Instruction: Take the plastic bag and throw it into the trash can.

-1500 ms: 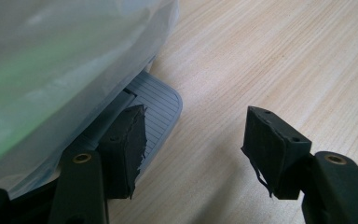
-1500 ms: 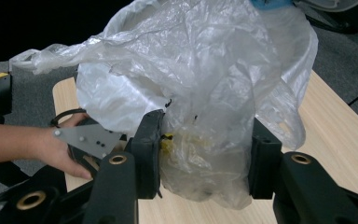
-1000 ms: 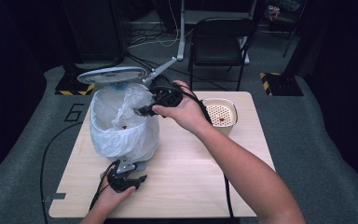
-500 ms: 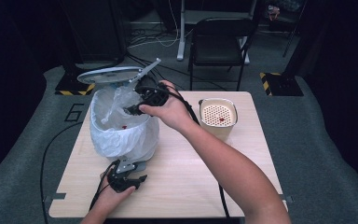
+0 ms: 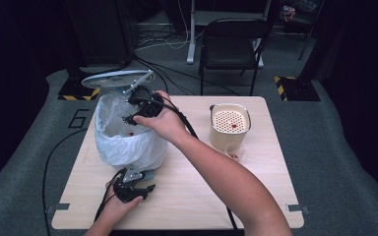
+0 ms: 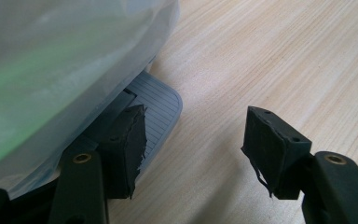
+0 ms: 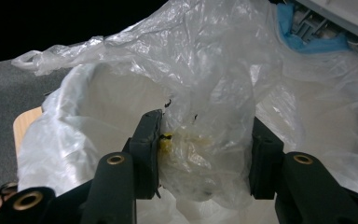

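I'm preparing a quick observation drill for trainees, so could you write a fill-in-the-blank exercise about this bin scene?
1. The right gripper reaches over the bin lined with a white ____ bag.
2. The left gripper has one jaw on the bin's grey ____, with both jaws standing apart.
3. The bin's lid stands ____.
4. The cream container stands on the ____ table.

Missing words: plastic; pedal; open; wooden

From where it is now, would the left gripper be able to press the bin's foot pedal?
Probably yes. The left gripper sits open right beside the grey pedal, one jaw over its edge, with bare table around; only the bag overhangs above.
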`<state>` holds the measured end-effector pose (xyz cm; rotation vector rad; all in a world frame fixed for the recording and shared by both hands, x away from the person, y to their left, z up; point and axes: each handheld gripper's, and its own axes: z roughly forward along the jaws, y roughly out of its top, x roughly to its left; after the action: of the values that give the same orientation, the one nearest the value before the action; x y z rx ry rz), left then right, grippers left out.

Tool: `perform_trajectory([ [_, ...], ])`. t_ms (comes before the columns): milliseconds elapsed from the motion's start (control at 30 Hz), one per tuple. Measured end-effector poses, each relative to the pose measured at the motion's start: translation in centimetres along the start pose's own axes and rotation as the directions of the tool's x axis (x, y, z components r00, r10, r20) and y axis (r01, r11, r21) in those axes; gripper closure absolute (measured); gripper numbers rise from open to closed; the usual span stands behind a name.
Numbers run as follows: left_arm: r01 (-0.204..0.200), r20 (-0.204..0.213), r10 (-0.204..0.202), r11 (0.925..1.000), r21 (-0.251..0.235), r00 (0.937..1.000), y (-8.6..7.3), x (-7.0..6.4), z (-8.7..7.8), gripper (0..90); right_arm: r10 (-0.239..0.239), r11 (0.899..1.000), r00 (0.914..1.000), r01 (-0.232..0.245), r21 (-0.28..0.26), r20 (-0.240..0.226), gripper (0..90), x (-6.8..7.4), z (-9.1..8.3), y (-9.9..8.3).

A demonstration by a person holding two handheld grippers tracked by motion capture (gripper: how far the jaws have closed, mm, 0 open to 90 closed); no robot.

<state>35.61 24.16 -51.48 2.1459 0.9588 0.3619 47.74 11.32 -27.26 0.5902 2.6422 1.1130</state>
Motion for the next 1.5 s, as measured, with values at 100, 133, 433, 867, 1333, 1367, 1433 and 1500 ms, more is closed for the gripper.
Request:
perform_trajectory([
  [100,0.0,0.0,0.0,1.0,0.0,1.0,0.0,0.0,0.0,38.9,0.02,1.0,0.9997,-0.02,0.015,0.015,54.7,-0.1,0.4,-0.1],
  [133,0.0,0.0,0.0,1.0,0.0,1.0,0.0,0.0,0.0,38.9,0.029,0.999,0.9993,-0.029,0.019,0.023,54.7,-0.1,0.5,-0.1],
  [433,0.002,0.0,-0.002,1.0,-0.004,1.0,0.0,0.0,0.0,38.9,0.085,0.996,0.9947,-0.087,0.026,0.057,51.7,-1.1,1.2,-0.6],
  [867,0.001,0.001,-0.001,1.0,-0.005,1.0,0.0,0.0,0.0,38.9,0.095,0.995,0.9938,-0.093,-0.035,0.059,24.5,-1.2,1.0,-1.3],
  [1333,0.034,0.004,-0.034,0.999,-0.029,0.9994,0.0,-0.2,0.2,38.9,0.025,0.999,0.9994,-0.024,-0.049,0.024,29.2,-0.2,-3.6,-2.6],
  [1367,0.035,0.004,-0.035,0.999,-0.029,0.9994,0.0,-0.2,0.2,38.9,0.025,0.998,0.9994,-0.024,-0.05,0.025,29.4,-0.1,-3.8,-2.8],
  [1433,0.04,-0.005,-0.04,0.9983,-0.042,0.9992,-0.1,-0.3,0.3,38.9,0.03,0.998,0.9992,-0.029,-0.047,0.026,29.7,-0.2,-4.5,-3.0],
  [1500,0.035,-0.003,-0.035,0.9988,-0.034,0.9994,0.0,-0.3,0.3,38.9,0.051,0.998,0.9984,-0.049,-0.049,0.024,30.1,-0.1,-5.1,-3.3],
])
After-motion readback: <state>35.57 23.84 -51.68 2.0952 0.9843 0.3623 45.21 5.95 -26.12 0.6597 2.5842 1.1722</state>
